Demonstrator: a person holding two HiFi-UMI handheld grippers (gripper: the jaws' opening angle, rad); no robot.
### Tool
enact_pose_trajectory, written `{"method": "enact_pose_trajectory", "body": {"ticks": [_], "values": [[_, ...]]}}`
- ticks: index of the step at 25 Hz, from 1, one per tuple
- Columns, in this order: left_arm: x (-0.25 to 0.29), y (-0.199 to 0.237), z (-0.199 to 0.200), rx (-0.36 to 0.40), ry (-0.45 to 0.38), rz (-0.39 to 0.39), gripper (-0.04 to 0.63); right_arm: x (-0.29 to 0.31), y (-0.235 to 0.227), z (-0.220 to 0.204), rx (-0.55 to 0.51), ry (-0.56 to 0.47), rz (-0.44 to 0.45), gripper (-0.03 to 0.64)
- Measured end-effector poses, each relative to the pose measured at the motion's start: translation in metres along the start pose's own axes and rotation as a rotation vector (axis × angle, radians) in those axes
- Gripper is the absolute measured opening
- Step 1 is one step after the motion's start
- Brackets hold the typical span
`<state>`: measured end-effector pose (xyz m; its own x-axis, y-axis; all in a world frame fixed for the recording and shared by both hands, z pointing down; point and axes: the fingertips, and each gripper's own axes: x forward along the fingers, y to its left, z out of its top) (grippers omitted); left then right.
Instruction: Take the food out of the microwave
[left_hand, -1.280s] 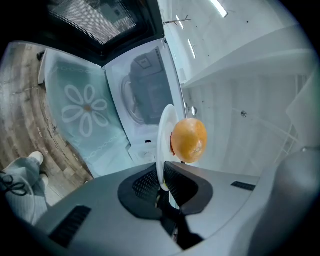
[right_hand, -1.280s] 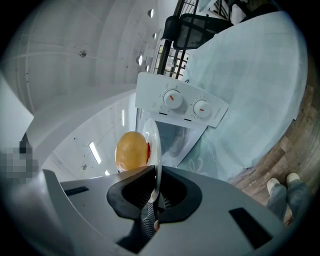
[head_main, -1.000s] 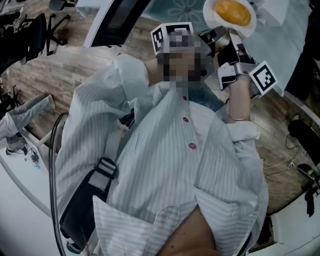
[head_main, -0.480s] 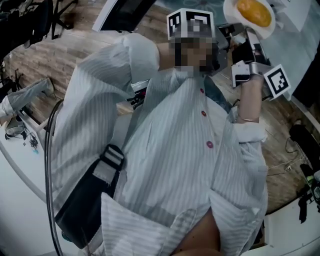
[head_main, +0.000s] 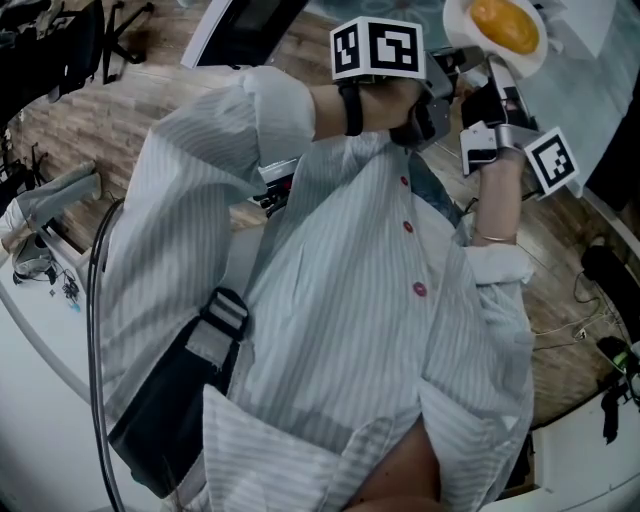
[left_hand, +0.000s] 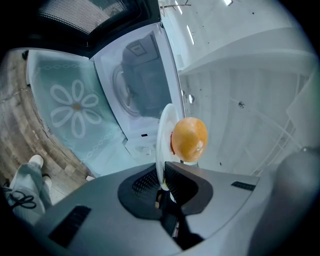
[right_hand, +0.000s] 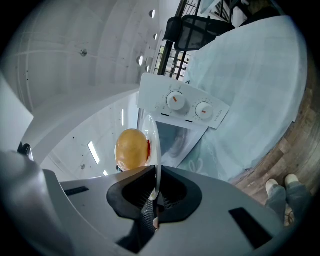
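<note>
A white plate (head_main: 530, 62) carries a round orange piece of food (head_main: 505, 25) at the top right of the head view. Both grippers hold it by the rim, in front of the person's chest. My left gripper (head_main: 445, 72) is shut on the near left rim, my right gripper (head_main: 497, 88) on the near right rim. In the left gripper view the plate (left_hand: 162, 135) stands edge-on between the pads, with the food (left_hand: 189, 138) on its right face. The right gripper view shows the plate (right_hand: 154, 145) edge-on and the food (right_hand: 131, 148) on its left.
The white microwave (left_hand: 140, 90) stands open beyond the plate, its dark door (left_hand: 90, 15) swung aside and its cavity bare. Its panel has two knobs (right_hand: 185, 105). It rests on a pale blue flowered cloth (left_hand: 70, 105). Wooden floor (head_main: 90, 130) and office chairs (right_hand: 200, 30) lie around.
The head view has shifted, so the plate and both grippers sit a little further right and higher in the picture. Both grips on the plate look the same.
</note>
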<state>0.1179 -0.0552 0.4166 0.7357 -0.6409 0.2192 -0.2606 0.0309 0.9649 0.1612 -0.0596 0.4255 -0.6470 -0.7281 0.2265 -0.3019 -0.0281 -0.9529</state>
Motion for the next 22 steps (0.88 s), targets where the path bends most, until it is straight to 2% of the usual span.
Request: {"method": "enact_pose_trajectory", "body": {"ticks": [22], "values": [[-0.0004, 0.0021, 0.0001, -0.007, -0.011, 0.008, 0.031, 0.0017, -0.0004, -0.0012, 0.013, 0.011, 0.001, 0.044]]}}
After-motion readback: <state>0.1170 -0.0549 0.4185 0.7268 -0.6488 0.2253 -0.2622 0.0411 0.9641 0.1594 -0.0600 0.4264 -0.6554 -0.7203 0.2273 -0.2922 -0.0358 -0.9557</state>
